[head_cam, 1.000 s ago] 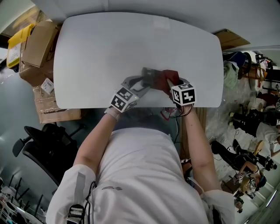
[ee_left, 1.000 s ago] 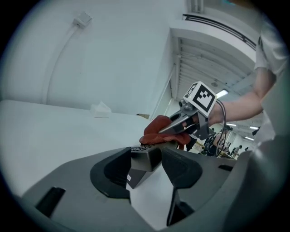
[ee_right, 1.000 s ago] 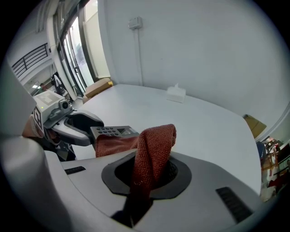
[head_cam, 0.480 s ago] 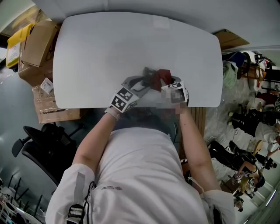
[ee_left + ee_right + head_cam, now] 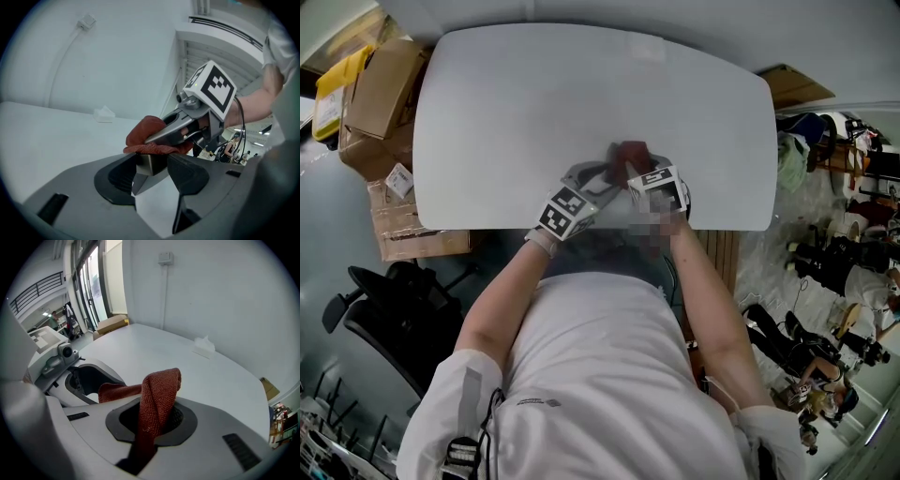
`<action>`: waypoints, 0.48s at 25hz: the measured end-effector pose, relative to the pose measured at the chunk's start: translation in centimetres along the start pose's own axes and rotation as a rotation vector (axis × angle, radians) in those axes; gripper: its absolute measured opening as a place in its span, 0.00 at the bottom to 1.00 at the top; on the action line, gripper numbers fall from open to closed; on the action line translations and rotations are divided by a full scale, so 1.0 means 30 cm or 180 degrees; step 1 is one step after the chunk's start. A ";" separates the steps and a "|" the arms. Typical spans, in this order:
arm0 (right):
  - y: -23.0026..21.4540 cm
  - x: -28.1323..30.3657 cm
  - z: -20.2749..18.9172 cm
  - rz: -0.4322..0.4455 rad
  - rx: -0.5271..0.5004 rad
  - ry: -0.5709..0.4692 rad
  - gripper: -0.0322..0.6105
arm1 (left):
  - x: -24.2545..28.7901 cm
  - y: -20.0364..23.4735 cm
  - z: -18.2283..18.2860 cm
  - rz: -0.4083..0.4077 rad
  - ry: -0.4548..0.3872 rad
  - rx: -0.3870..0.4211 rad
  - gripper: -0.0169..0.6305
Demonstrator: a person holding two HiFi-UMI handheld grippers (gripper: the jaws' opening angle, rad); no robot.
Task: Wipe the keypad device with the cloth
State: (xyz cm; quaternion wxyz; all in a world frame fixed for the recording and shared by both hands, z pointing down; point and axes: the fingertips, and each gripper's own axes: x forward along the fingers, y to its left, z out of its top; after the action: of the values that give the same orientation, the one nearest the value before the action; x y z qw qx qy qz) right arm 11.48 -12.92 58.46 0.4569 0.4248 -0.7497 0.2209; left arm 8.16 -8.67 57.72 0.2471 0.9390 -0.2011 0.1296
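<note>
Left claw [image 5: 153, 173] is clamping the keypad device [image 5: 151, 162] on the table [image 5: 197, 373]. Right claw [image 5: 152, 422] is pinching the red cloth [image 5: 160, 389], draping it over the device's top.

no word or number can be read — the small print on the person's white shirt [image 5: 542, 402], lower middle, and the white label [image 5: 399, 180] at the left edge are too tiny.
</note>
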 end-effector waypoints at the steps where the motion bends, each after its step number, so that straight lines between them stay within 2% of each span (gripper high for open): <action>1: 0.011 0.005 0.011 0.0019 -0.0002 -0.0012 0.14 | 0.000 0.000 0.000 0.0001 -0.0005 -0.0010 0.33; 12: 0.081 0.051 0.096 0.0085 -0.0049 -0.0081 0.14 | 0.004 0.003 0.003 0.0014 -0.0019 -0.0021 0.33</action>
State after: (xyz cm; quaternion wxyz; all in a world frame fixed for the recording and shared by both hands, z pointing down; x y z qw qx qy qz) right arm 7.66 -14.34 58.54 0.4476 0.4139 -0.7628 0.2157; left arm 8.23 -8.81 57.72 0.2493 0.9381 -0.2042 0.1267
